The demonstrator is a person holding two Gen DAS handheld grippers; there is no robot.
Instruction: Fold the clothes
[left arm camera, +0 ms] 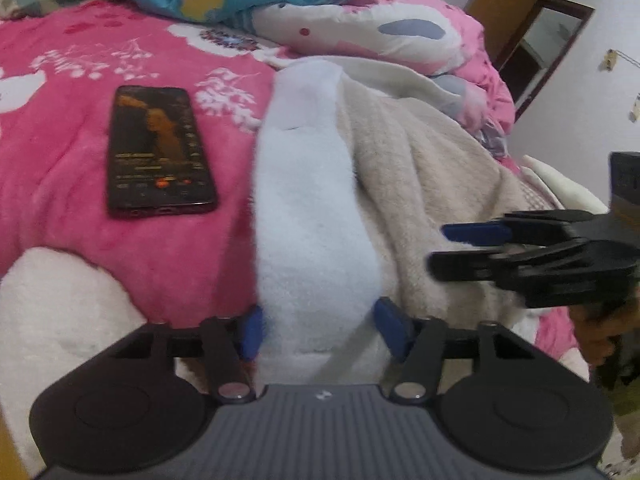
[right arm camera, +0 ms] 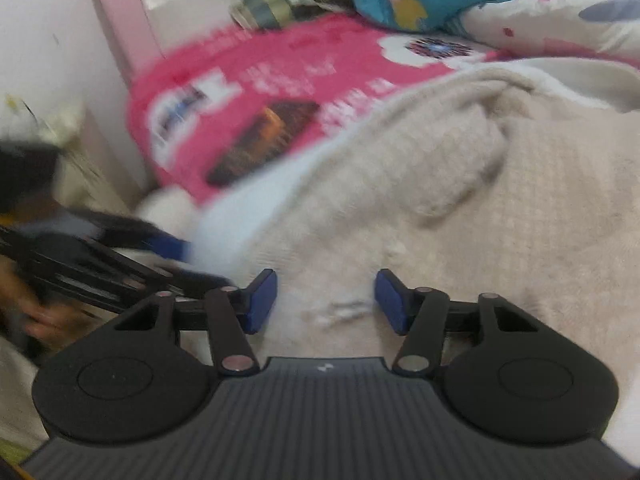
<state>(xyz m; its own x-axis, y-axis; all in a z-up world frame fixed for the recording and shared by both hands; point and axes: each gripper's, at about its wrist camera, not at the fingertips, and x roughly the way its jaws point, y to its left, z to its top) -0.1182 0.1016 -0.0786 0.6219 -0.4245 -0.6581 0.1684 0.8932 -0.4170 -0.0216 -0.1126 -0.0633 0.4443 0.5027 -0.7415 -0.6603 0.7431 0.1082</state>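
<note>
Left-wrist view, item one: left gripper, blue pads set wide with a pale white fleece strip running up between them. The cloth fills the gap, but whether the pads press it cannot be told. Right gripper enters from the right, side-on over the beige part; from this view its two fingers lie near each other, gap unclear.

Right-wrist view, item two: right gripper, fingers spread wide and holding nothing, poised above the beige fleece garment.

Item three, location: garment lies spread on the bed, over a pink floral blanket, its white strip along its left edge. A phone rests on the blanket just beside that strip.

Handling, as judged: soft, thick pile, light, limp. It should drape and bunch, not hold a crease. Not slippery, not fragile. Best taken at an edge or corner, pinching through the whole thickness.

Orientation: the strip's long axis runs away from the left gripper toward the heaped quilts at the bed's far side.
</note>
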